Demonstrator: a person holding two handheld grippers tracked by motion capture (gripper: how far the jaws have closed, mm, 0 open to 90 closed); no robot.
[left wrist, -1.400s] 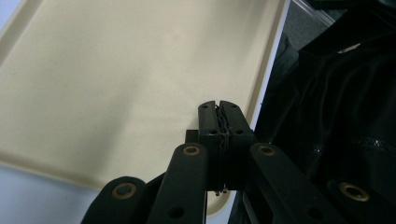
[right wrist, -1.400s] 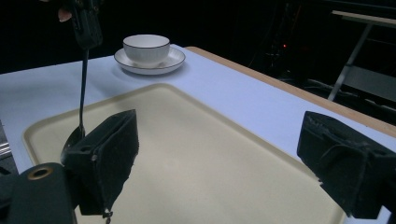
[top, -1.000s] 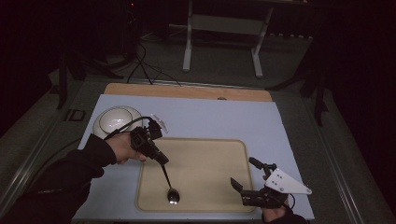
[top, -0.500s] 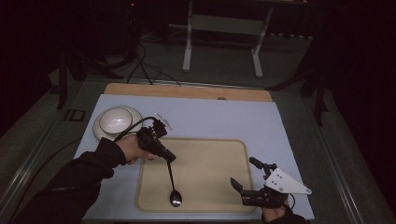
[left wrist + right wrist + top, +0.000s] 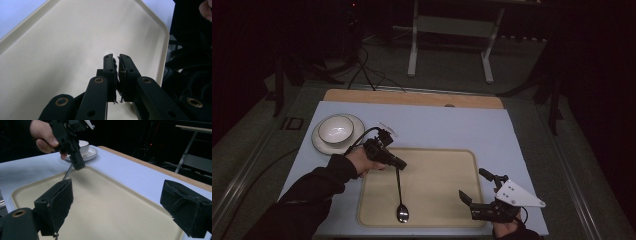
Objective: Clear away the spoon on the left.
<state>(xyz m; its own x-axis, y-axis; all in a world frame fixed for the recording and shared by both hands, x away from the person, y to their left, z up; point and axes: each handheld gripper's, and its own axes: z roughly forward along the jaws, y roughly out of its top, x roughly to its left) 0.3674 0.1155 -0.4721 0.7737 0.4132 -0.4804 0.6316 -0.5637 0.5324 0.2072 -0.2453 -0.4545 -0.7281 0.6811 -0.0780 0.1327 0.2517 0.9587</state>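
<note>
Fingers (image 5: 110, 72) of the left gripper (image 5: 398, 163) pinch a spoon (image 5: 400, 200) by its handle tip, bowl end resting on the beige tray (image 5: 442, 165) on the counter (image 5: 452, 127); a cup and saucer (image 5: 337, 131) sit at far left. At right, the right gripper (image 5: 472, 187) waits wide open over the tray's corner. Held so near its end, the spoon could swing or slip free.
</note>
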